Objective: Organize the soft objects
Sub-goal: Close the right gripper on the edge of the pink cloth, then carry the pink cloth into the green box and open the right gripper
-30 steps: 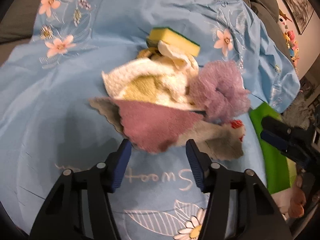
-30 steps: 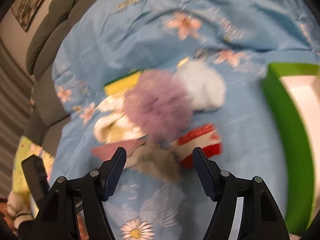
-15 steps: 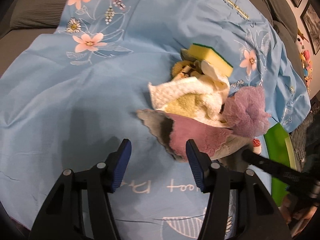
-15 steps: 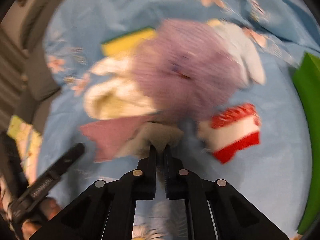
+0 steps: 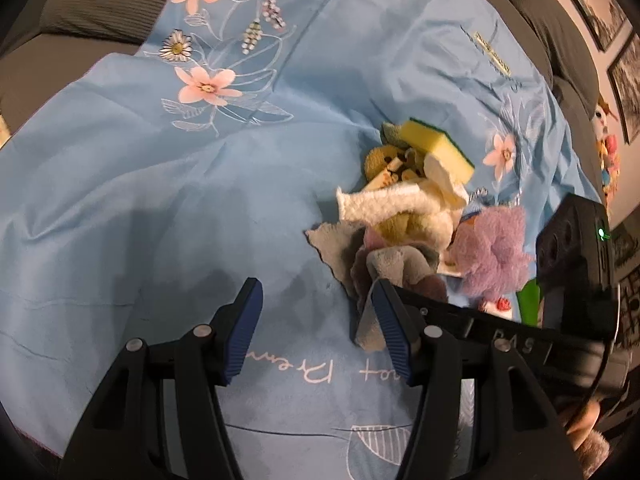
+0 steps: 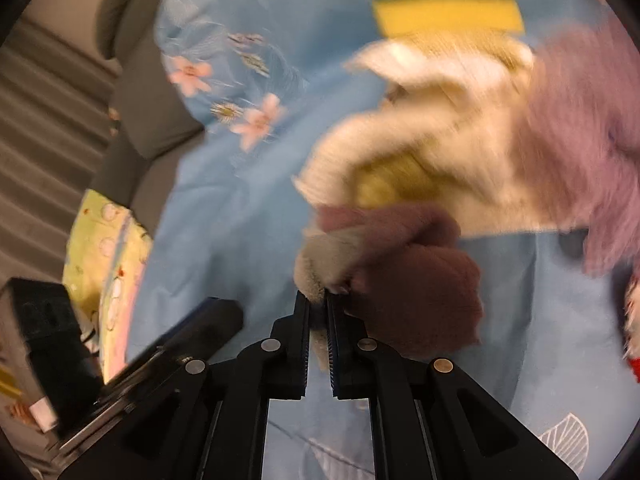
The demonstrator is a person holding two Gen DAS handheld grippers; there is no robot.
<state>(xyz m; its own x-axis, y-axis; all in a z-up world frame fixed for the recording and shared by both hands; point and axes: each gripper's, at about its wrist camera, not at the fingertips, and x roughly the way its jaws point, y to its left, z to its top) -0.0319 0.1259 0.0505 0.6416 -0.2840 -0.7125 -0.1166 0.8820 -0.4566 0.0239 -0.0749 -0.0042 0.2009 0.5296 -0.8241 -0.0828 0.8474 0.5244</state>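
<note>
Pile of soft things on blue sheet (image 5: 200, 208).
Right gripper (image 6: 318, 300): clenched on grey-and-mauve cloth (image 6: 400, 280) at pile's near edge.
Left gripper (image 5: 316, 320): released, empty, beside pile.
Risk: cloth drags white towel (image 5: 392, 204), purple pouf (image 5: 492, 252) along.
Unclear: right view blurred; green bin (image 5: 530, 302) mostly hidden.

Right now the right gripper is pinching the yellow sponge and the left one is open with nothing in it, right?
Not quite. The right gripper is shut on the grey-and-mauve cloth, as the right wrist view shows. The yellow sponge lies untouched at the far side of the pile. The left gripper is indeed open and empty.
</note>
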